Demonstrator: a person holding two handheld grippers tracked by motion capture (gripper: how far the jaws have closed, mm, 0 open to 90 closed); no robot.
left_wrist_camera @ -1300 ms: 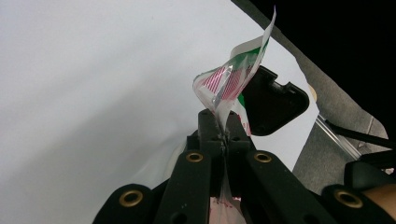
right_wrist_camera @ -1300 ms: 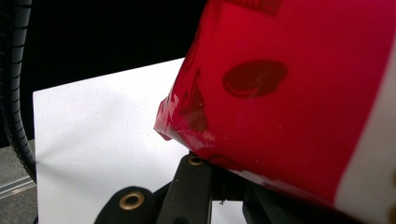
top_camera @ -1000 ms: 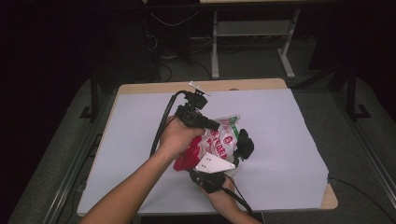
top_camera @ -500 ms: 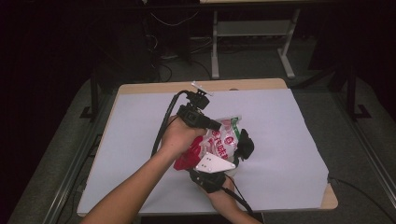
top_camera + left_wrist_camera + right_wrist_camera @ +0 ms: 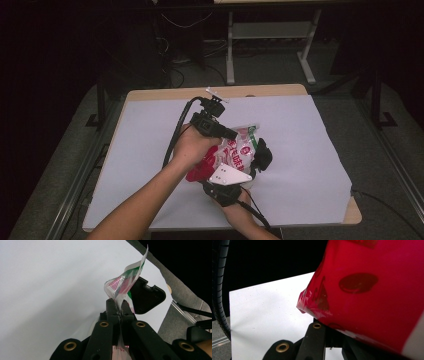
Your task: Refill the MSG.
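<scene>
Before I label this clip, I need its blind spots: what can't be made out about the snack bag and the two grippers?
- Snack bag: print too small to read in the high view; hands cover its lower half.
- Right gripper: in the right gripper view the red bag hides its tips.
- Left gripper: shut on the bag's edge in the left gripper view; the bottom frame edge cuts off the bag below.
- Bag contents: hidden by the opaque wrapper.

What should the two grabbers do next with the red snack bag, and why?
Probably pull gently apart to tear the top open. The left gripper is shut on the thin top edge of the bag, and the right gripper looks clamped on the bag too, near the same end. The bag is held just over the white table, and the top looks untorn.
</scene>
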